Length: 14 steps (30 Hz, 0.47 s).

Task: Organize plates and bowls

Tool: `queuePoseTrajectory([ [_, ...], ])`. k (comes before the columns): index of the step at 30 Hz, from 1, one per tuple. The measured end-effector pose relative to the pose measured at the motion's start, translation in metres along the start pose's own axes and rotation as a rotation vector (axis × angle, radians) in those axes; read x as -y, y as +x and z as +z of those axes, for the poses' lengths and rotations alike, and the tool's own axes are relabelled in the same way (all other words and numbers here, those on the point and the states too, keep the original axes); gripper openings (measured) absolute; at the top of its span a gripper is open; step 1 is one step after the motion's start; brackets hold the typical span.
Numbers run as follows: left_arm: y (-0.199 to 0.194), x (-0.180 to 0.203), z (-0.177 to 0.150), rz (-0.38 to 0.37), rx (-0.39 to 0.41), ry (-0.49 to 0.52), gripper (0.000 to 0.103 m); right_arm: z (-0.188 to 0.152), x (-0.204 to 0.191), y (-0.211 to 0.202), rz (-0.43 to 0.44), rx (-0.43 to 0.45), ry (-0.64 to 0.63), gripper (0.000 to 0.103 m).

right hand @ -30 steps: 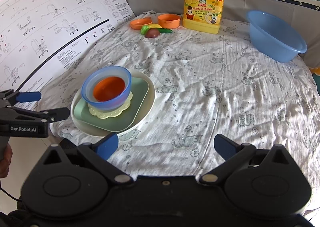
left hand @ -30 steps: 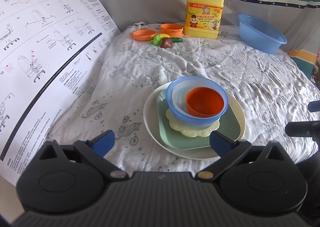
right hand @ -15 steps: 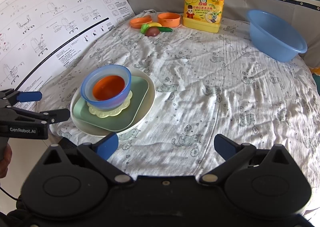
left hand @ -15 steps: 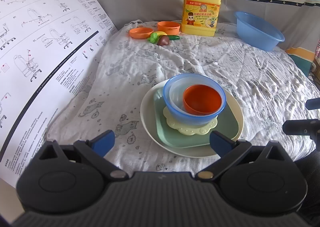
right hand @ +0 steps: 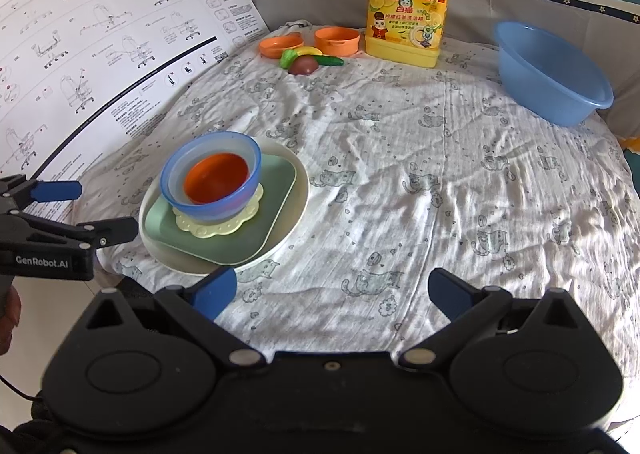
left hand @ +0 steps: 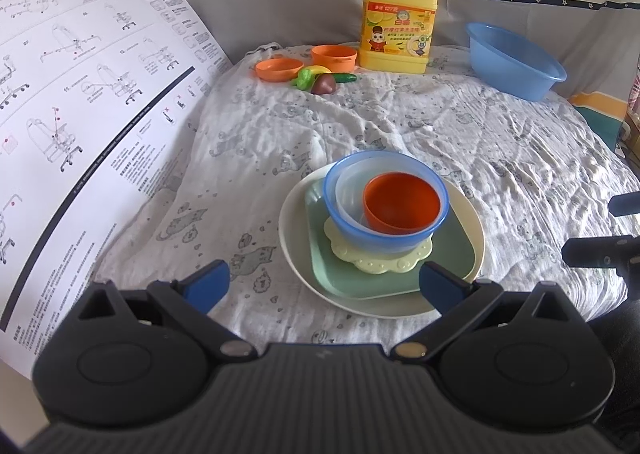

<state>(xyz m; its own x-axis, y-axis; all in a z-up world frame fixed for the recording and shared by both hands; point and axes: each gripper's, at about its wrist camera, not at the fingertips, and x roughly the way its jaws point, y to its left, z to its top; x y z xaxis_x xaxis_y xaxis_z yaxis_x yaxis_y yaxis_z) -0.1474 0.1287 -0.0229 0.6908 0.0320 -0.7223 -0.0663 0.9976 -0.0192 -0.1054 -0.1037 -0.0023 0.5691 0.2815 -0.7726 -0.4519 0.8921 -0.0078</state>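
A stack stands near the table's front left: a round cream plate (left hand: 472, 213) (right hand: 298, 195), a green square plate (left hand: 452, 254) (right hand: 240, 238), a pale yellow scalloped dish (left hand: 380, 262) (right hand: 212, 228), a blue bowl (left hand: 384, 238) (right hand: 208, 209), a clear bowl inside it and an orange bowl (left hand: 400, 203) (right hand: 218, 177) on top. My left gripper (left hand: 324, 286) is open and empty just in front of the stack; it also shows in the right wrist view (right hand: 96, 209). My right gripper (right hand: 332, 290) is open and empty, to the right of the stack.
At the back stand a yellow detergent jug (left hand: 398, 37) (right hand: 408, 17), two orange dishes (left hand: 280, 69) (right hand: 336, 39) with toy vegetables (left hand: 320, 79) (right hand: 306, 59), and a blue basin (left hand: 516, 61) (right hand: 552, 73). A large printed instruction sheet (left hand: 80, 101) (right hand: 100, 53) leans at the left.
Both grippers have drawn back slightly from the stack, staying open. The stack has not moved.
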Motion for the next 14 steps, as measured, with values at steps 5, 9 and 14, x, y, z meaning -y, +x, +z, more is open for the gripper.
queuePoseTrajectory([
  [5, -0.0003, 0.0003, 0.0002, -0.001, 0.0, 0.002, 0.103, 0.0005, 0.0004, -0.0003, 0.001, 0.0, -0.003, 0.103],
  [9, -0.0018, 0.0008, 0.0002, -0.004, 0.0, 0.01, 0.103, 0.0004, -0.0005, -0.0005, 0.001, 0.0, -0.003, 0.103],
  [14, -0.0029, 0.0005, -0.0009, -0.006, 0.0, 0.021, 0.103, 0.0004, -0.0012, -0.0004, 0.001, 0.001, -0.002, 0.103],
])
